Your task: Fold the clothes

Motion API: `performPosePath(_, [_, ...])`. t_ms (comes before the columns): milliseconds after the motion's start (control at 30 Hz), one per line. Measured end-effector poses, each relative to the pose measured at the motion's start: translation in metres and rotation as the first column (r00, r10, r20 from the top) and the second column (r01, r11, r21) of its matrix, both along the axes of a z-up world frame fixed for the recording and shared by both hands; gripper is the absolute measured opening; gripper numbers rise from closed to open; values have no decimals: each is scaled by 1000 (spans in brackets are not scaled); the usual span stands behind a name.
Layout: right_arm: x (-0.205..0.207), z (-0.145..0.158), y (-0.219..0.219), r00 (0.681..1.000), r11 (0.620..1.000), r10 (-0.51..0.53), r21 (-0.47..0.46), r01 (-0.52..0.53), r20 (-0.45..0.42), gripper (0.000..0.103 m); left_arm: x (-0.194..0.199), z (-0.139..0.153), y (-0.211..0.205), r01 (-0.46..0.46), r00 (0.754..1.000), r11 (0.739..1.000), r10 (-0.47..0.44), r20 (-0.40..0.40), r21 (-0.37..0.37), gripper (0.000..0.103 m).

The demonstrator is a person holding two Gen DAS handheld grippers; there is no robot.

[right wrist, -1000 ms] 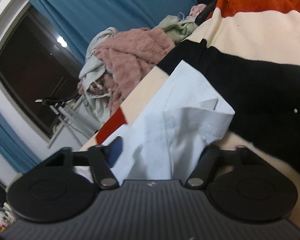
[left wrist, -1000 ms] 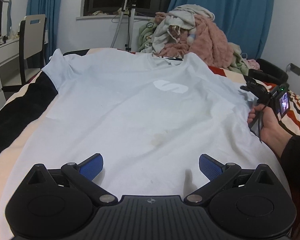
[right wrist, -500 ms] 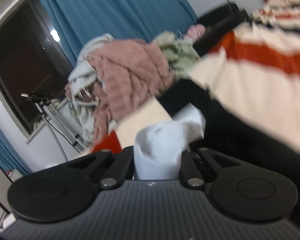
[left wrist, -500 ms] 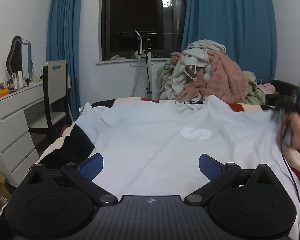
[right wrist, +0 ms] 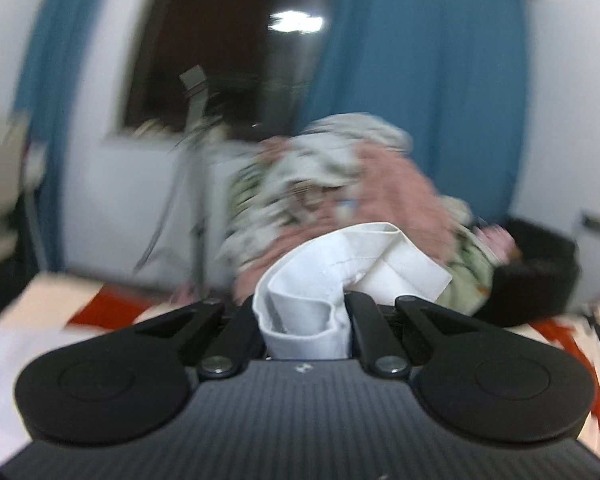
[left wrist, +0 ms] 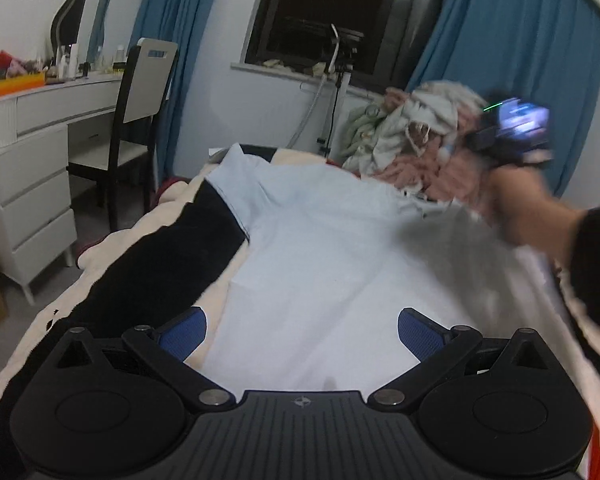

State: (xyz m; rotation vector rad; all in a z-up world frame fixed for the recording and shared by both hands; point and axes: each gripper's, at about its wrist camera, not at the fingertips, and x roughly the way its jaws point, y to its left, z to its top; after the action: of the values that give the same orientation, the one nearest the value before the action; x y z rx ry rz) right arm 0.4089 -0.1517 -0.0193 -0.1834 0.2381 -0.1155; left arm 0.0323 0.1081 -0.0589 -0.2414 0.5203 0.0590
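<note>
While the left tool (left wrist: pixel 302 330) gapes, the right tool (right wrist: pixel 306 320) pinches sleeve (right wrist: pixel 328 292) (bunched).

striped bed (left wrist: pixel 148 264) under pale blue t-shirt (left wrist: pixel 320 256), clothes pile (left wrist: pixel 416 136) behind

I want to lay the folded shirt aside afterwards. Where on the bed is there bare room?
Bare blanket shows along the left edge, between the light blue T-shirt and the bedside. The far end is crowded by the clothes pile. The right gripper holds the shirt's sleeve; the striped right side is partly hidden.
</note>
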Motion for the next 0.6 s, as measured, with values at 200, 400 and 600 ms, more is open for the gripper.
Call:
performPosePath(200, [45,-59,79,980,993,109,65,-99,-166,7,18,-13,21,-35,999,999,35,-24,0,103])
performPosePath(400, [39,-62,62,967,968,187,197,-152,-173,92,36,-20,6,-1,999,999,2,-41,33,103])
performPosePath(600, [-56,-26,24,958,922,272,311,-231,-95,92,36,-17,-15,54,998,994,-53,-15,92,103])
